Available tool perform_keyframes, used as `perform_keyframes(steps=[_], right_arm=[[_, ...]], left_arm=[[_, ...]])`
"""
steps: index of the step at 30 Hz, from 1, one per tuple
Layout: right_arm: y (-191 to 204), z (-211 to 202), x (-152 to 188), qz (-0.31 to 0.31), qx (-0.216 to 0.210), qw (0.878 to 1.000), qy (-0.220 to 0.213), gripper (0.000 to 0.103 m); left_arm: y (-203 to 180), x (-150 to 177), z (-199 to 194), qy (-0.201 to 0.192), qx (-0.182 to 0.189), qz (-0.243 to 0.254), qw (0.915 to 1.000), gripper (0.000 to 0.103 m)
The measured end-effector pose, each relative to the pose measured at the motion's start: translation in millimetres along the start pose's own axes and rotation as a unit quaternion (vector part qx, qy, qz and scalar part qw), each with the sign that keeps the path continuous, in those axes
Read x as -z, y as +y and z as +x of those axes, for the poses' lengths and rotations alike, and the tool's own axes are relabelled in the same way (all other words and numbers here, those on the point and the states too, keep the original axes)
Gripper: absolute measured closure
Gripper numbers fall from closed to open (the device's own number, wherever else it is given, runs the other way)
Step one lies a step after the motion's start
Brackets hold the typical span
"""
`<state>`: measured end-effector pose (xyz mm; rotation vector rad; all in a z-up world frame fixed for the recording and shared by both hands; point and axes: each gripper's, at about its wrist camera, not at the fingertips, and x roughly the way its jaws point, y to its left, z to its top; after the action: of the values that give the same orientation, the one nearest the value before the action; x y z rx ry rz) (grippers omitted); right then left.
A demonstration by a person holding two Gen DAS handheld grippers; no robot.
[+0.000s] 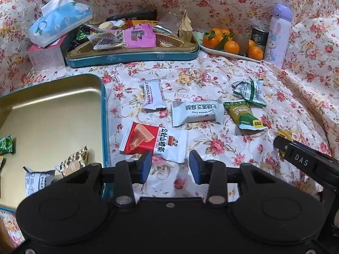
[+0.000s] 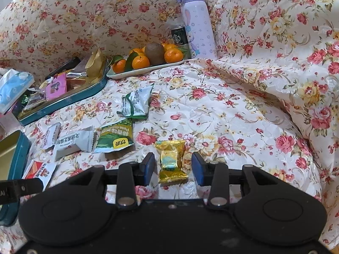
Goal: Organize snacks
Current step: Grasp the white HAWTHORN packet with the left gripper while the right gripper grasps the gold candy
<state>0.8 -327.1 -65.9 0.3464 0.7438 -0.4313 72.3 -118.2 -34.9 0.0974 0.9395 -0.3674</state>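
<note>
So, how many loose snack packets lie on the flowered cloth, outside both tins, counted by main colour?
White: 2, the hawthorn packet and the sesame crisp packet
Red and white: 1
Green and white: 1
Green: 1
Gold: 1
Total: 6

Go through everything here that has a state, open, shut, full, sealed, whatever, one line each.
Left claw: open, over the red-and-white snack packet.
Right claw: open, around the gold candy, not gripping.
Near tin: open, few snacks inside.
Far tin: open, piled with snacks.
Tissue pack: open, tissue sticking out.
Purple bottle: upright, lid shut.
Green-and-white wrapper: crumpled.
</note>
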Motion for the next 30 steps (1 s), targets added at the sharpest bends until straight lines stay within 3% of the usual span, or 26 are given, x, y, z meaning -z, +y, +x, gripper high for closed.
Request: perform_keyframes(steps=[4, 10, 16, 21, 30], right_arm=[[1, 0, 1, -0.004, 0.015, 1.0, -0.005, 0.077], [-1, 0, 2, -0.007, 0.012, 1.0, -0.006, 0.077], [2, 1, 3, -0.024, 0.014, 1.0, -0.007, 0.077], [2, 2, 2, -0.028, 0.012, 1.0, -0.006, 0.077], [1, 3, 1, -0.032, 0.01, 0.999, -0.005, 0.077]], left_arm=[[1, -5, 4, 0.001, -0.001, -0.009, 1.0, 0.054], [5, -24, 10, -0.003, 0.0, -0.032, 0.9995, 0.054], [13, -60, 21, -0.024, -0.025, -0.047, 0.9983, 0.054], [22, -80, 47, -0.004, -0.028, -0.062, 0.9977, 0.054], [21, -89, 72, 0.016, -0.04, -0.045, 0.9981, 0.054]])
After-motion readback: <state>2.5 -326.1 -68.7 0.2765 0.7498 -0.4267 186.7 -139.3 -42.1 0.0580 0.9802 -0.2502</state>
